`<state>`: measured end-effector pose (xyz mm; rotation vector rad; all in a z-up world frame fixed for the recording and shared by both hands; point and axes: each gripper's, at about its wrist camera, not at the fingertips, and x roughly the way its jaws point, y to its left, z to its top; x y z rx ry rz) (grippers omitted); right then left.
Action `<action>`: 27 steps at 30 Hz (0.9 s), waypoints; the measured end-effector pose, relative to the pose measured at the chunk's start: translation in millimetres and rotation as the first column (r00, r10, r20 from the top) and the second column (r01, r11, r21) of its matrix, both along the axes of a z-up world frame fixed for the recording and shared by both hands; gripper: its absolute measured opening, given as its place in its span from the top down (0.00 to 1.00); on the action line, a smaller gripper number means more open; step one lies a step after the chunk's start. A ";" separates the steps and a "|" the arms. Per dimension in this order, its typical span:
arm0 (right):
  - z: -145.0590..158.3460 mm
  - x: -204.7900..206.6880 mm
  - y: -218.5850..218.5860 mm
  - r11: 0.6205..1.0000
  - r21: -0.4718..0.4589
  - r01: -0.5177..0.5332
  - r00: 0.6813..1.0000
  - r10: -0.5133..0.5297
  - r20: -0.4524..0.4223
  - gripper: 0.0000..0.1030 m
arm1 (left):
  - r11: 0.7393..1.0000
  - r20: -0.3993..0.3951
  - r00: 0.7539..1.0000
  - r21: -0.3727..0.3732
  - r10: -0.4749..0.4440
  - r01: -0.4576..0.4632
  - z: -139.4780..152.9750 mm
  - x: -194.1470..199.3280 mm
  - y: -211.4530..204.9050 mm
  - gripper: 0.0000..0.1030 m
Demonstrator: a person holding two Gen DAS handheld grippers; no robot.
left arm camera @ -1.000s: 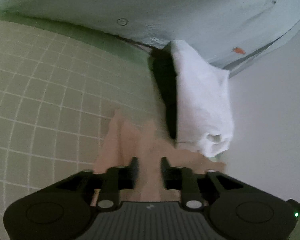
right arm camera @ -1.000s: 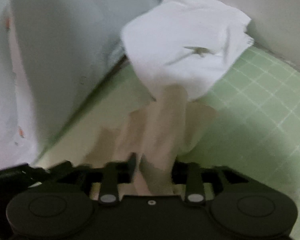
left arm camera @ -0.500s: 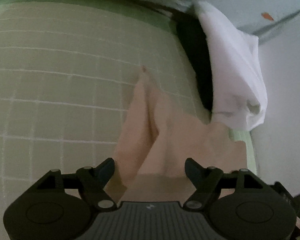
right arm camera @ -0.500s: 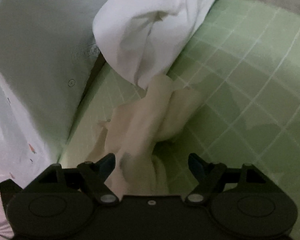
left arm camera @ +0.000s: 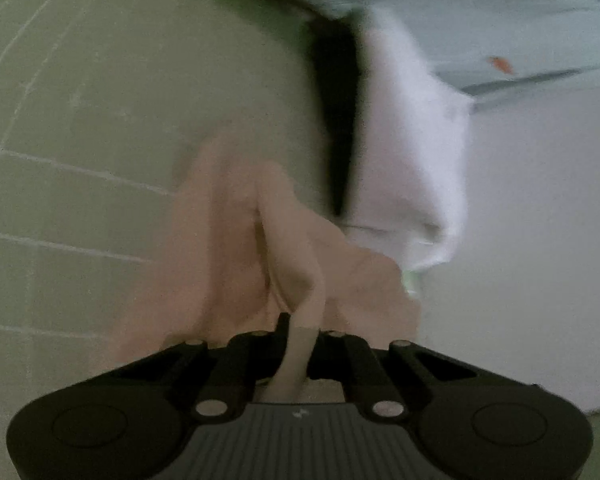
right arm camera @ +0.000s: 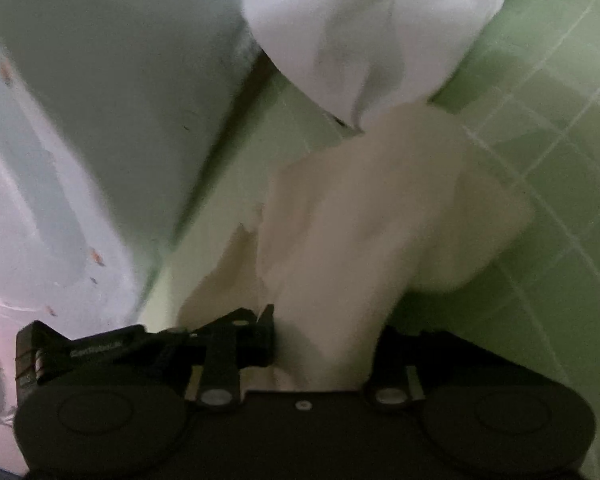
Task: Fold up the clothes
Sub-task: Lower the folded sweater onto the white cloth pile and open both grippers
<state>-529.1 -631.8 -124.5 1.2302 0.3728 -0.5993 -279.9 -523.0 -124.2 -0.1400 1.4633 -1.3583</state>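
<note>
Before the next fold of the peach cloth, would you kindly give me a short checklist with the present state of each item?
1. Left tongs shut on the peach cloth: ok, a pleat runs between the fingers.
2. Right tongs shut on the same cloth: ok, fabric fills the gap.
3. Cloth flat and smooth: not ok, it is bunched in ridges.
4. White garment apart from the cloth: not ok, it overlaps the cloth's far edge.
5. Green mat free beside the cloth: ok in the right view.
6. Cloth corners aligned: cannot tell, the picture is blurred.
</note>
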 end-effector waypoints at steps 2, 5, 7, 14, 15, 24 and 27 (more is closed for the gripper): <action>23.0 -15.7 3.4 0.999 -0.052 0.008 1.000 -0.007 0.020 0.74 | 0.997 -0.021 0.999 -0.070 -0.025 0.023 21.5 -9.6 -1.4 0.94; 60.3 -33.6 -9.4 0.990 -0.142 0.014 0.999 -0.009 0.036 0.75 | 0.985 -0.046 0.997 -0.162 -0.060 0.052 49.9 -20.8 -14.0 0.94; 85.6 -40.6 -24.6 0.980 -0.198 0.018 0.999 -0.008 0.050 0.75 | 0.975 -0.068 0.995 -0.215 -0.074 0.057 68.4 -23.5 -33.2 0.94; 184.0 -45.0 -101.3 0.902 -0.432 -0.014 0.991 0.070 0.114 0.76 | 0.893 -0.109 0.990 -0.448 -0.091 0.033 147.2 -7.5 -99.0 0.93; 195.1 -46.8 -118.7 0.883 -0.469 -0.029 0.989 0.093 0.115 0.76 | 0.886 -0.088 0.993 -0.463 -0.075 0.025 153.0 -4.9 -111.4 0.93; 167.3 20.9 -272.8 0.762 -0.627 -0.166 0.933 -0.085 -0.350 0.20 | 0.950 0.181 0.966 -0.284 0.185 -0.128 111.0 23.9 -240.9 0.81; 136.5 37.8 -272.9 0.718 -0.680 -0.149 0.806 -0.311 -0.504 0.25 | 0.977 0.270 0.944 -0.144 0.189 -0.154 73.7 30.1 -259.8 0.81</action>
